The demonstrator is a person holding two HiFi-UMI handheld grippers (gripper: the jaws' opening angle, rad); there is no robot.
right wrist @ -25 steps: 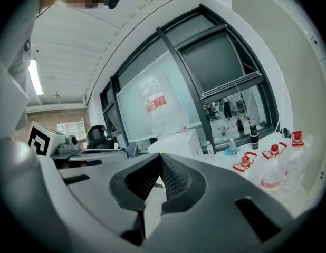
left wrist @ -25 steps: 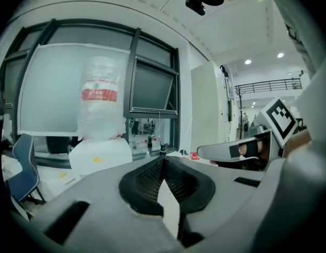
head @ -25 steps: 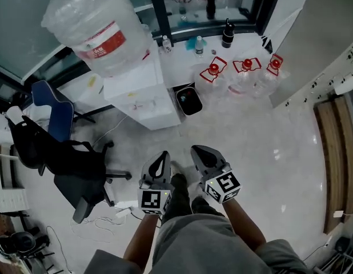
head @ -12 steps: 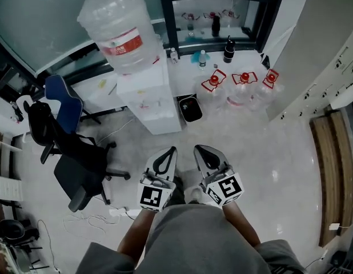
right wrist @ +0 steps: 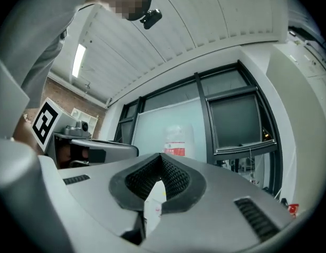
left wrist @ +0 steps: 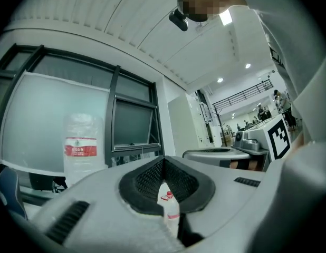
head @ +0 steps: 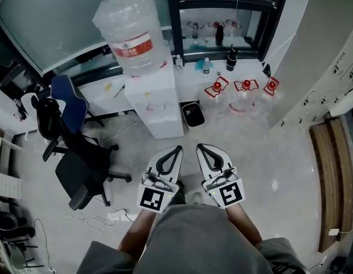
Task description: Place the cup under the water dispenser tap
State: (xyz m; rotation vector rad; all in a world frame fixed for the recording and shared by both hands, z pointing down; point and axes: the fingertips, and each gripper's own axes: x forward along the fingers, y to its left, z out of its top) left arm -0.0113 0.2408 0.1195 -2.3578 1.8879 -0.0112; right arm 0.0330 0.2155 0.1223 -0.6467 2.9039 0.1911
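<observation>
Two hand-held grippers are shown side by side above a pale tiled floor, both pointed toward a water dispenser. The left gripper is seen with its jaws brought together at the tips and nothing clamped between them. The right gripper is likewise closed tip to tip and empty. Each is carried with its marker cube nearest the person's grey garment. The white dispenser stands well ahead of the left gripper and somewhat to its left, and a large clear water bottle with a red label is inverted on top of it. A black waste bin is set just beside the dispenser, directly ahead of the two grippers. Three spare water jugs with red caps are grouped ahead of the right gripper and to its right. A black office chair is placed to the left of the left gripper, with a blue chair beyond it. The cup cannot be made out in any view.
</observation>
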